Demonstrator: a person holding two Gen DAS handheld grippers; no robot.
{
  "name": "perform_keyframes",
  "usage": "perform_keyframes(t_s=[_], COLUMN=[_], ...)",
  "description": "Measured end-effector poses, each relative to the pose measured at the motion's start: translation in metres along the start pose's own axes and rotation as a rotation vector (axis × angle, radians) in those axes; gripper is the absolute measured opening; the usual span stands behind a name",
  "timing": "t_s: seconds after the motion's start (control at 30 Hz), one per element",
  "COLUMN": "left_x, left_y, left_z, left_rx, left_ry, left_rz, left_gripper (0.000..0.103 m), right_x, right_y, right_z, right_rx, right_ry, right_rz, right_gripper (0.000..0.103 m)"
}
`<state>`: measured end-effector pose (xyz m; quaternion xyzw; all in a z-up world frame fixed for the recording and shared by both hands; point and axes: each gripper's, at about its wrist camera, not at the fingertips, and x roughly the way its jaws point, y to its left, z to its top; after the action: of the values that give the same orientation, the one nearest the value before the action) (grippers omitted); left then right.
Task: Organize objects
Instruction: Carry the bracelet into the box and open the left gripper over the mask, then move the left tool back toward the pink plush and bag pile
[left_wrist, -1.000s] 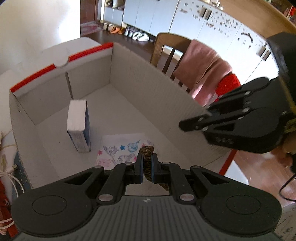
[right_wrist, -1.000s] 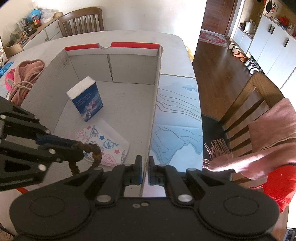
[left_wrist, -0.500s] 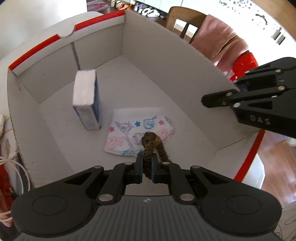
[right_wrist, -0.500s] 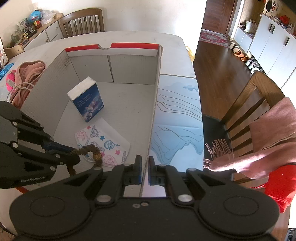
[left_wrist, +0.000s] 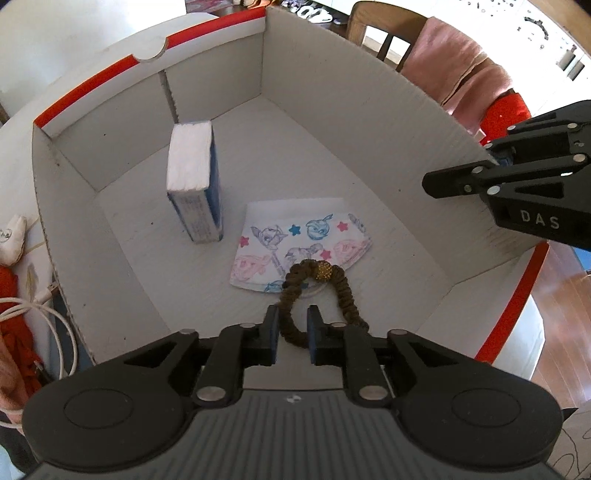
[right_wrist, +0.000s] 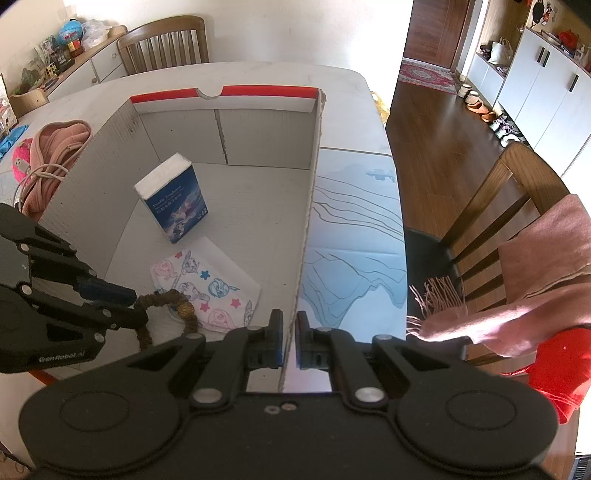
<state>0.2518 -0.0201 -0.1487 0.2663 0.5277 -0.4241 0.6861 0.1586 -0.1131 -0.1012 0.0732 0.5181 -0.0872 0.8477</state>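
A white cardboard box (left_wrist: 332, 110) with red rims stands open on the table. Inside it, a blue tissue pack (left_wrist: 192, 177) stands upright beside a flat cartoon-printed packet (left_wrist: 299, 243). A brown hair tie (left_wrist: 317, 280) with a gold bead droops onto that packet. One loop of it still lies between the jaws of my left gripper (left_wrist: 292, 325), which are opening, and the pads no longer press it. My right gripper (right_wrist: 290, 325) is shut on the box's right wall (right_wrist: 314, 177). The same view shows the hair tie (right_wrist: 177, 301) and the left gripper (right_wrist: 136, 304).
A blue-printed mat (right_wrist: 354, 229) lies on the table right of the box, near the table edge. A wooden chair (right_wrist: 491, 210) draped with a pink scarf stands beyond it. Pink cloth and white cables (right_wrist: 51, 158) lie left of the box.
My left gripper tipped down into the box and lowered the hair tie onto the printed packet. Its jaws have parted from the tie. The right gripper has kept still on the wall.
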Motion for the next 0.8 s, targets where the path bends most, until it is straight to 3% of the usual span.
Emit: perform_keyframes(t_s=[0.17,0.23,0.3,0.53,0.7,0.8], left_x=[-0.012,-0.020,-0.031,-0.070,-0.095,-0.105], left_y=[0.002,0.001,-0.001,0.002,0.010,0.017], left_z=[-0.002,-0.003,-0.005,-0.011,-0.021,-0.029], left_rx=[-0.021,-0.024,-0.021,-0.055,-0.099,-0.131], left_ry=[-0.036,-0.062,-0.104,-0.213,-0.281,-0.312], left_rz=[-0.022,-0.023,-0.028,-0.040,-0.042,-0.030], left_gripper=[0.032,0.041,0.056,0.057,0.070,0.071], right_x=[0.000,0.000,0.000,0.001,0.001,0.001], right_y=[0.000,0.000,0.000,0.000,0.000,0.000], right_z=[0.000,0.000,0.000,0.000,0.000,0.000], right_rx=[0.001,-0.001,0.000,-0.002,0.000,0.000], right_ry=[0.001,0.002,0.002,0.003,0.003,0.005], right_rz=[0.002,0.001,0.002,0.002,0.002,0.002], right_gripper=[0.005,0.005,0.005,0.005,0.006,0.005])
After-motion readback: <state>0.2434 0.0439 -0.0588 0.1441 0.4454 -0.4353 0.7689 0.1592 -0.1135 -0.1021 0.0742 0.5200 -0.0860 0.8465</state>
